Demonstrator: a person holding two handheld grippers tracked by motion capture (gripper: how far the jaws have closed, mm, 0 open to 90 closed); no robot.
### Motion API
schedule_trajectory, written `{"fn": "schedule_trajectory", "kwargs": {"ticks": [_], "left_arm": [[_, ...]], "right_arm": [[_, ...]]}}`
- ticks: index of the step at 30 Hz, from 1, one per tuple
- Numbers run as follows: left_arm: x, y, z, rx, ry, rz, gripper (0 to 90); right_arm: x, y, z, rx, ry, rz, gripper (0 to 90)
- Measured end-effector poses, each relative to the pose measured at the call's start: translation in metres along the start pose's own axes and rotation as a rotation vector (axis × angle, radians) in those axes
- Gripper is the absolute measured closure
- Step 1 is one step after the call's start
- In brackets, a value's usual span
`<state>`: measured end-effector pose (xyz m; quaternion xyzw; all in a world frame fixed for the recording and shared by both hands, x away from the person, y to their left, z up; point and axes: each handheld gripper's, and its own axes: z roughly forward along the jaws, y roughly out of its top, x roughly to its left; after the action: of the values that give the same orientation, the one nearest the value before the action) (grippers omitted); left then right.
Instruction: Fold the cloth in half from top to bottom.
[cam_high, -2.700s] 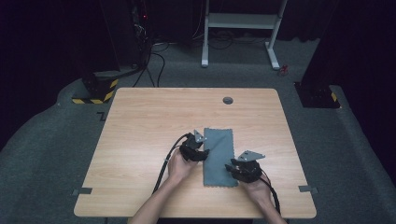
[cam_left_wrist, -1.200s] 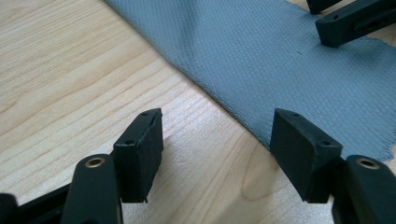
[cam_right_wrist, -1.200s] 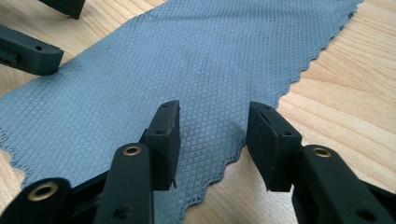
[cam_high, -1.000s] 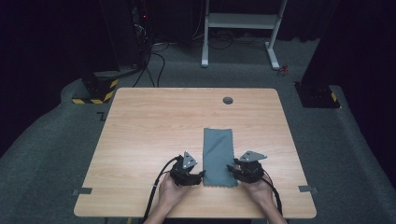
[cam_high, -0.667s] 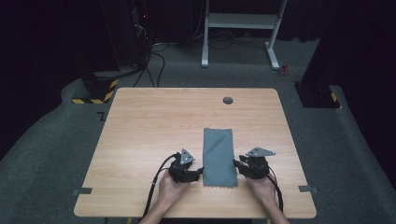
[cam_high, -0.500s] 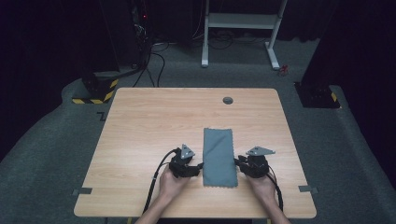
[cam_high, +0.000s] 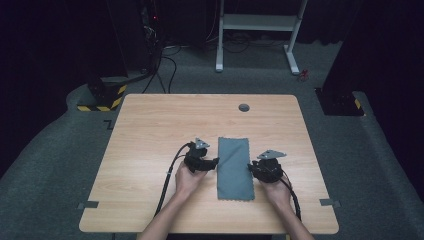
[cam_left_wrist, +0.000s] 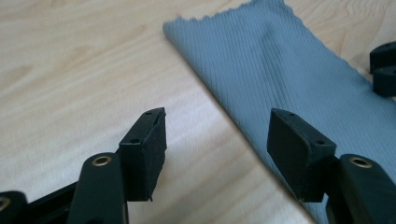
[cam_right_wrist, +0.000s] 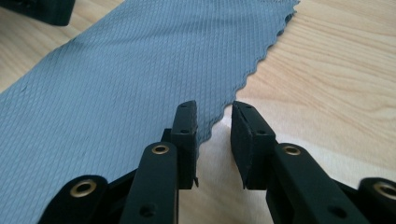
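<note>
A grey cloth (cam_high: 234, 167), folded into a long strip, lies flat on the wooden table (cam_high: 150, 130). My left gripper (cam_high: 216, 161) rests at the strip's left edge, about halfway along it. In the left gripper view that gripper (cam_left_wrist: 217, 135) is open. Its jaws have just been opening a little, and the cloth (cam_left_wrist: 289, 70) edge runs on the table between them, untouched. My right gripper (cam_high: 250, 169) is at the strip's right edge. Its jaws (cam_right_wrist: 214, 121) have just been closing to a narrow gap, with the zigzag edge of the cloth (cam_right_wrist: 130, 79) at the left jaw; the pads do not press it.
A round grommet (cam_high: 244, 107) sits near the table's far edge. Tape marks (cam_high: 87, 205) are stuck at the front corners. Beyond the table stand a white frame (cam_high: 260, 25) and a yellow-black striped base (cam_high: 100, 97). Cables trail from both grippers toward the person.
The left hand has slid away from the person along the cloth's left edge, from near the front corner to mid-length. The right hand has shifted slightly farther too. The cloth has not moved.
</note>
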<state>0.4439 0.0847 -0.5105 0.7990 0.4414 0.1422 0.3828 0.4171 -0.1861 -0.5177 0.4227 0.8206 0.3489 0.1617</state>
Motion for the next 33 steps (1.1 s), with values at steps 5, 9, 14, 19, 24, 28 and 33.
{"fn": "schedule_trajectory", "kwargs": {"ticks": [5, 9, 14, 19, 24, 28, 33], "left_arm": [[0.001, 0.013, 0.01, 0.008, 0.012, -0.007, 39.5], [0.0, 0.02, 0.021, 0.036, 0.022, 0.005, 41.5], [0.004, 0.025, 0.035, 0.049, 0.043, -0.019, 42.6], [0.006, 0.031, 0.042, 0.043, 0.07, -0.017, 45.5], [0.005, 0.036, 0.045, 0.066, 0.113, 0.022, 54.4], [0.005, 0.041, 0.048, 0.08, 0.118, 0.011, 57.6], [0.007, 0.044, 0.052, 0.071, 0.127, -0.012, 56.4]], "right_arm": [[-0.006, 0.01, 0.008, 0.013, 0.018, 0.013, 69.0], [-0.012, 0.02, 0.016, 0.022, 0.016, 0.03, 64.1], [-0.021, 0.03, 0.024, 0.032, 0.011, 0.062, 63.8], [-0.03, 0.036, 0.031, 0.02, -0.03, 0.108, 67.3], [-0.035, 0.045, 0.039, 0.03, -0.041, 0.119, 68.3], [-0.038, 0.052, 0.047, 0.021, -0.065, 0.119, 68.3], [-0.041, 0.062, 0.055, 0.036, -0.07, 0.118, 68.2]]}}
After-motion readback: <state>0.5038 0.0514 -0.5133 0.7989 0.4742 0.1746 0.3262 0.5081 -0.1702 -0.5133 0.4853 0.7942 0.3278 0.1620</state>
